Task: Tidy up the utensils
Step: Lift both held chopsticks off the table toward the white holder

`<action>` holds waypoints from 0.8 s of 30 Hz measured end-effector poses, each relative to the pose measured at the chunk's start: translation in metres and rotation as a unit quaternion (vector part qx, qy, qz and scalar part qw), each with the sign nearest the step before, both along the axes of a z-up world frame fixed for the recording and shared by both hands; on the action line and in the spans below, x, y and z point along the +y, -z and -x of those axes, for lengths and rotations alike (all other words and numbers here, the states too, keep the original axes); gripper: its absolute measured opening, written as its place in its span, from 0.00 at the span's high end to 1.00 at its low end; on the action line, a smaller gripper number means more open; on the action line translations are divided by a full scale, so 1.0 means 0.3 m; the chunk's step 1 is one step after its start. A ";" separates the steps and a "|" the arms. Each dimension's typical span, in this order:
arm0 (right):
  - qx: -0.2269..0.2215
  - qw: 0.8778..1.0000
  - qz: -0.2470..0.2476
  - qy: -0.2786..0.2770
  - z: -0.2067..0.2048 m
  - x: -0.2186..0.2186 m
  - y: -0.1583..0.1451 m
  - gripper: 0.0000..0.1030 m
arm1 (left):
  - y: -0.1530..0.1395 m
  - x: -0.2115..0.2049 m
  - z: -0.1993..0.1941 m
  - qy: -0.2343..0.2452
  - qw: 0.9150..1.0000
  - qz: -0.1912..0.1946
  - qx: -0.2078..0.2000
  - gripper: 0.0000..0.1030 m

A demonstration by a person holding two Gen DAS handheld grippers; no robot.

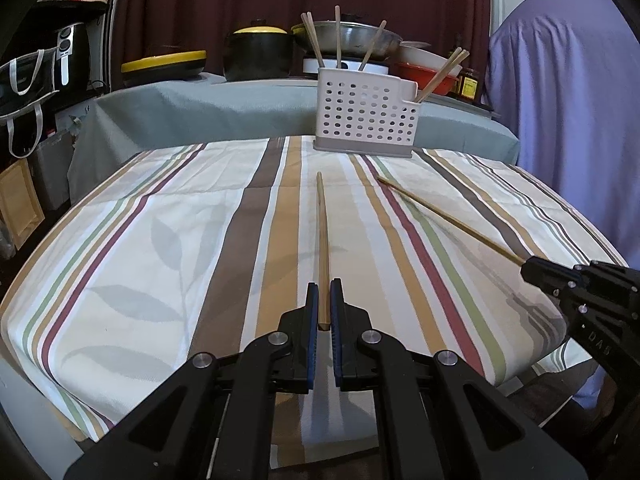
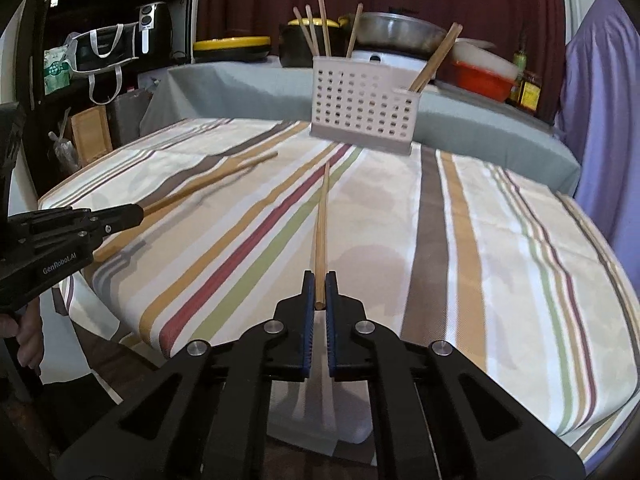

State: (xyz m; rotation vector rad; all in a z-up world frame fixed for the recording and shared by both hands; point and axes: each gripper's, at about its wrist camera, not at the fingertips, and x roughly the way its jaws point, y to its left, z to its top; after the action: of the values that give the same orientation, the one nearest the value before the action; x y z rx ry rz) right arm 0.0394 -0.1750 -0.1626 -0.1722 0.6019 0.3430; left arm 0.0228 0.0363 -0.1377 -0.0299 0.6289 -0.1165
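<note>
Both tongs (image 1: 324,300) (image 2: 319,290) angled down, each clamping chopstick (image 1: 322,240) (image 2: 321,224).

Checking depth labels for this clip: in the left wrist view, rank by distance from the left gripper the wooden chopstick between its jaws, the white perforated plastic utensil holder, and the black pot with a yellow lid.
1. Wooden chopstick, clamped in the left gripper.
2. White perforated plastic utensil holder, ahead at the table's far edge.
3. Black pot with a yellow lid, behind, left of the holder.
</note>
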 end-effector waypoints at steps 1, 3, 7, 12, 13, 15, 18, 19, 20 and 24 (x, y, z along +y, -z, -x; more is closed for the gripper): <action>-0.007 1.000 0.001 0.000 0.004 -0.002 -0.010 0.95 | -0.004 -0.005 0.003 0.000 1.000 -0.001 -0.002 0.94; -0.017 1.000 0.001 0.000 0.009 -0.005 -0.026 0.95 | -0.018 -0.011 0.009 0.001 1.000 -0.004 -0.009 0.94; -0.038 0.999 -0.001 0.000 0.021 -0.013 -0.061 0.95 | -0.048 -0.017 0.012 0.004 1.000 -0.004 -0.020 0.94; -0.055 0.998 -0.006 0.004 0.033 -0.024 -0.098 0.95 | -0.087 -0.021 0.018 0.005 0.999 -0.001 -0.036 0.94; -0.058 0.998 -0.007 0.005 0.033 -0.026 -0.103 0.95 | -0.094 -0.021 0.019 0.005 0.999 0.000 -0.039 0.94; -0.062 0.998 -0.009 0.007 0.035 -0.031 -0.116 0.95 | -0.108 -0.022 0.022 0.006 0.999 0.002 -0.045 0.94; -0.070 0.997 -0.012 0.010 0.039 -0.035 -0.134 0.95 | -0.130 -0.023 0.027 0.007 0.998 0.004 -0.055 0.94; -0.074 0.997 -0.013 0.011 0.041 -0.038 -0.142 0.95 | -0.137 -0.023 0.031 0.007 0.998 0.005 -0.058 0.94; -0.075 0.997 -0.014 0.011 0.040 -0.041 -0.148 0.95 | -0.143 -0.023 0.033 0.007 0.998 0.005 -0.060 0.94; -0.089 0.996 -0.018 0.015 0.052 -0.054 -0.181 0.95 | -0.176 -0.018 0.039 0.008 0.997 0.008 -0.072 0.94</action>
State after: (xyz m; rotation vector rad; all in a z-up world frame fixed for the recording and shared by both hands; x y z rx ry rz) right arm 0.0238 -0.1913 -0.1082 -0.1576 0.4210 0.3052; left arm 0.0110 0.0308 -0.0848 -0.0321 0.4840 -0.1374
